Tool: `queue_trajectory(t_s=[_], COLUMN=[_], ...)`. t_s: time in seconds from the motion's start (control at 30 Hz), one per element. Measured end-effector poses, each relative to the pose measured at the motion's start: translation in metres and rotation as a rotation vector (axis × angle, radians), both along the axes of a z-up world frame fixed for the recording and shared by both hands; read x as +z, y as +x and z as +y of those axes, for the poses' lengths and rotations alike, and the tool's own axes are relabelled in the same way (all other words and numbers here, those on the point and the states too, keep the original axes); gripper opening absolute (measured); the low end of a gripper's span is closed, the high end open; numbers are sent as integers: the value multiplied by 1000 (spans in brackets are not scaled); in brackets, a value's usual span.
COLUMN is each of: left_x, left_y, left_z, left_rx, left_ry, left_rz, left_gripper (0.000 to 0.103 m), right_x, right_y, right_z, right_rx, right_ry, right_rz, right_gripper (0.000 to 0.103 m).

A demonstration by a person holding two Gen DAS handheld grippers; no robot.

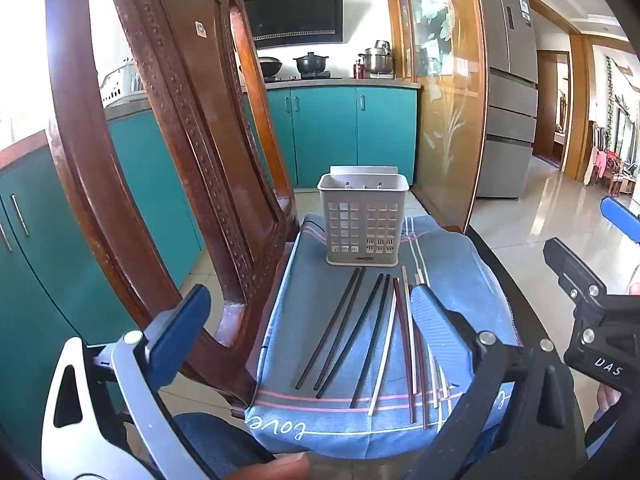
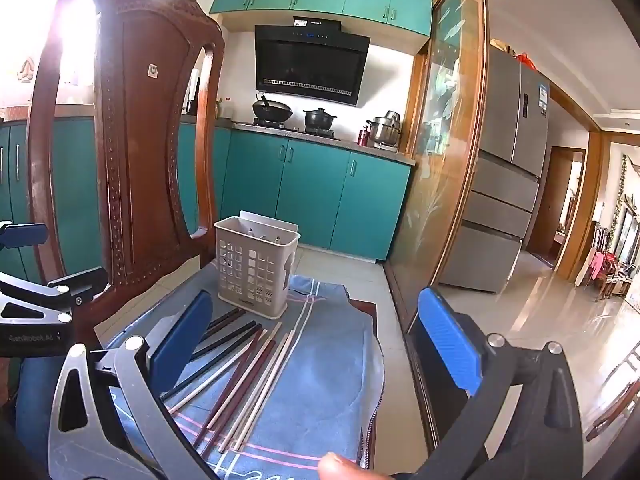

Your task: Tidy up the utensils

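Observation:
Several chopsticks, black (image 1: 340,328), dark red (image 1: 406,344) and white (image 1: 384,364), lie fanned out on a blue cloth (image 1: 312,412) over a chair seat. A pale slotted utensil basket (image 1: 362,220) stands upright at the cloth's far end, empty as far as I can see. My left gripper (image 1: 306,312) hovers open above the chopsticks' near ends, nothing between its blue pads. In the right wrist view the same chopsticks (image 2: 256,364) and basket (image 2: 256,268) show. My right gripper (image 2: 316,332) is open over the cloth's right part, holding nothing.
The carved wooden chair back (image 1: 180,140) rises close on the left. Teal kitchen cabinets (image 1: 340,132) and a stove with pots stand behind. A glass sliding door (image 1: 448,100) and a fridge (image 1: 508,100) are on the right, with tiled floor beyond. A thumb (image 2: 344,468) shows at the bottom.

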State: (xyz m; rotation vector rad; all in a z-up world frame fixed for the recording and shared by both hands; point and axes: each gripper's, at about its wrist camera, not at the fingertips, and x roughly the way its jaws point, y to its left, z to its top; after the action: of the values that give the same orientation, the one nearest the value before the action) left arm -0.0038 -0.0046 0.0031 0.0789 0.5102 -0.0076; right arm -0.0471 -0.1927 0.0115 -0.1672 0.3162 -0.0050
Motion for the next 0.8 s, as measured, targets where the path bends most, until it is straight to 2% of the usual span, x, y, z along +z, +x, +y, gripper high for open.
queue_trajectory(t_s=[0.8], left_x=[3], left_y=[-6], left_z=[-1], left_rx=[-10], left_ry=[16], left_rz=[-33], left_gripper=[100], right_x=[3], right_y=[-7], right_z=[0], right_rx=[12], right_ry=[-2], right_rz=[-32], right_gripper=[101])
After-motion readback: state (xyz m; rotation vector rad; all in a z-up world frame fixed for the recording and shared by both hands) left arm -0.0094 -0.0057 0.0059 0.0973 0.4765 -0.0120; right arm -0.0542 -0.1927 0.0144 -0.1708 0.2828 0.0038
